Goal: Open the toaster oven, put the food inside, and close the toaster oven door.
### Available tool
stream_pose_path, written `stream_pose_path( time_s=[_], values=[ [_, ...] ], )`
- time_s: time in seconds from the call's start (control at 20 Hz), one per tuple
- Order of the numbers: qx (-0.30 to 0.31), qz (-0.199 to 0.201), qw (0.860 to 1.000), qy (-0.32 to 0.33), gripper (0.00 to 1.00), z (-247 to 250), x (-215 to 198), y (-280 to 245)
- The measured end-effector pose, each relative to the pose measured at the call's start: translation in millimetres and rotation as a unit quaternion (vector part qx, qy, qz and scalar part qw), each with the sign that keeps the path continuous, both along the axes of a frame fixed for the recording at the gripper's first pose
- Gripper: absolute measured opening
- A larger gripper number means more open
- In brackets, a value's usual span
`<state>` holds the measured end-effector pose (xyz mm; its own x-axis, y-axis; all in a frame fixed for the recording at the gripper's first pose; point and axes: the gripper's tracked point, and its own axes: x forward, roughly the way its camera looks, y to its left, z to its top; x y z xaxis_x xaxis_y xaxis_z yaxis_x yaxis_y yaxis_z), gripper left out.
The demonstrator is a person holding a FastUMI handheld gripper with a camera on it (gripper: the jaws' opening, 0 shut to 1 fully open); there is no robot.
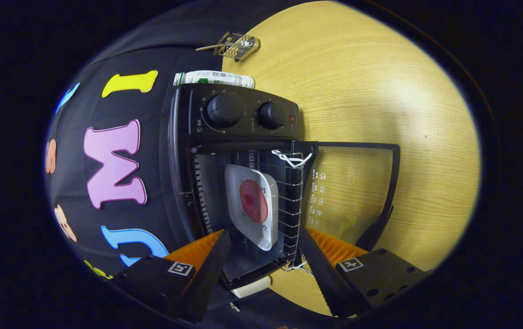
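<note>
The view is rolled sideways. A black toaster oven [238, 119] with two knobs stands on the wooden table, its glass door [352, 192] folded down flat and open. Inside, on the wire rack [288, 201], rests a white square plate [254, 205] carrying a round red slice of food [253, 201]. My gripper [263, 256] is open, fingers spread wide with nothing between them. It sits just in front of the oven's mouth, apart from the plate and the door.
Behind the oven lies a white and green cylindrical pack [215, 78]. A small wire basket [238, 45] with a wooden handle sits farther back on the table [380, 91]. A pale object [252, 288] lies beside the oven, near my fingers.
</note>
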<state>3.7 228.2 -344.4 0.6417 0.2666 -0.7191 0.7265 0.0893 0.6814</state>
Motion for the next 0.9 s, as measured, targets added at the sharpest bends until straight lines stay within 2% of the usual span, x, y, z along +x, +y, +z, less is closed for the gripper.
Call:
stream_pose_path(
  time_s=[0.1,0.2,0.35,0.55,0.8,0.9],
  values=[
    [-0.015,0.045,0.998,-0.041,0.99,22.0,-5.7,-1.2],
    [-0.036,0.122,0.987,-0.095,0.98,47.1,-21.6,5.9],
    [-0.107,0.237,0.953,-0.154,0.98,72.7,-49.9,11.5],
    [-0.214,0.368,0.886,-0.183,0.99,71.7,-95.0,16.0],
    [-0.324,0.488,0.787,-0.191,0.99,39.6,-140.4,19.9],
    [-0.355,0.530,0.750,-0.176,0.99,12.6,-157.7,22.0]
  ],
)
